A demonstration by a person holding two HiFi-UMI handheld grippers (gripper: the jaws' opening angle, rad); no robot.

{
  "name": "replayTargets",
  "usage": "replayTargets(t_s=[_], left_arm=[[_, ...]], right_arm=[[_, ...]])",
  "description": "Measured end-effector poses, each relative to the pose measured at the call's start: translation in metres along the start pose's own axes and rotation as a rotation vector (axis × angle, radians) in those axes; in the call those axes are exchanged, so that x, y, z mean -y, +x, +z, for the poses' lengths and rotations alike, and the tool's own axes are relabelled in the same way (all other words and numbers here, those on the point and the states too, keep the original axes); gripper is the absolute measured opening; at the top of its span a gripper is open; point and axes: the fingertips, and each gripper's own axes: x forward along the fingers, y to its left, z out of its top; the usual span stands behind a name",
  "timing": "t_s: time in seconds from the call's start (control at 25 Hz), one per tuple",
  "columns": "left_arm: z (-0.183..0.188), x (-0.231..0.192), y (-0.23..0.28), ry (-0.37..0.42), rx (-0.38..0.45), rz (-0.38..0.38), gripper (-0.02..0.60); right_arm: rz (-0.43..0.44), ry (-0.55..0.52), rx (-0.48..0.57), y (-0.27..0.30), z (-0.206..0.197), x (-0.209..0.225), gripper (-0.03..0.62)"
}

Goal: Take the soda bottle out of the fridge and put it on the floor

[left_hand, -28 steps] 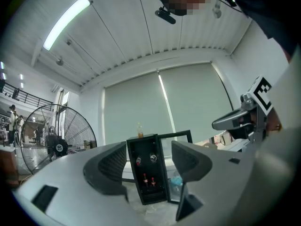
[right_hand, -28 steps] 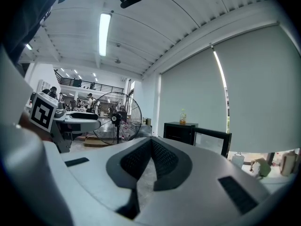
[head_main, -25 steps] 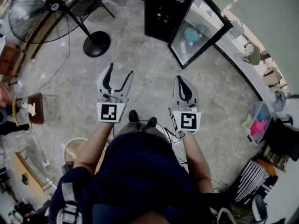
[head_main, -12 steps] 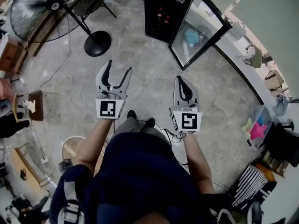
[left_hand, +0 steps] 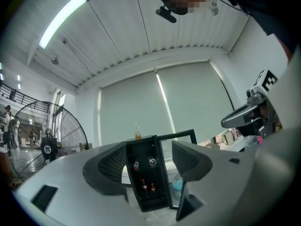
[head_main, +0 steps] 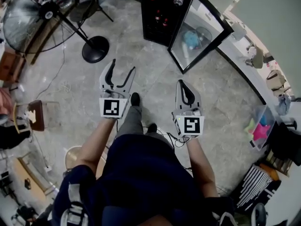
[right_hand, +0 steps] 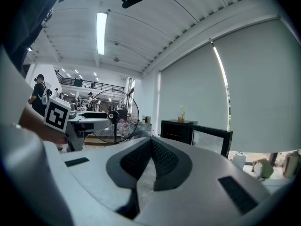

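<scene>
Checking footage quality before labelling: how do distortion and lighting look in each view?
Head view: fisheye bends straight edges, light even, fridge interior dark. Left gripper view: black vignette corners, ceiling light strip blown out. Right gripper view: same bulge, background fan clear.

1. The fridge [head_main: 162,13] is a tall, narrow black cabinet standing upright on the floor. Its glass-paned door [head_main: 200,29] is swung wide open, and in the head view it sits on the cabinet's right.
2. On an upper shelf inside, two bottles [left_hand: 136,165] lie side by side with their ends facing out.
3. Lower down, two small red-topped bottles [left_hand: 144,186] stand upright, close together. Which one is the soda bottle cannot be told.
4. The floor [head_main: 155,74] is pale grey, marbled stone.
</scene>
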Motion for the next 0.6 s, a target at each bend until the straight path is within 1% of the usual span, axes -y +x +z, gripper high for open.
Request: replayTargets(t_s=[0.12, 0.28, 0.44, 0.6], left_arm=[[-0.011, -0.015, 0.031, -0.01, 0.008, -0.028, 0.298], [-0.023, -0.046, 0.081, -0.013, 0.03, -0.078, 0.298], [-0.037, -0.078, 0.136, -0.012, 0.031, -0.139, 0.298], [-0.051, -0.102, 0.178, -0.029, 0.018, -0.188, 0.298]], right_arm=[[-0.022, 0.003, -0.006, 0.029, -0.001, 0.007, 0.018], [-0.063, 0.013, 0.004, 0.085, 0.003, 0.013, 0.018], [-0.101, 0.011, -0.021, 0.148, 0.002, 0.019, 0.018], [-0.143, 0.006, -0.05, 0.194, 0.0, 0.022, 0.018]])
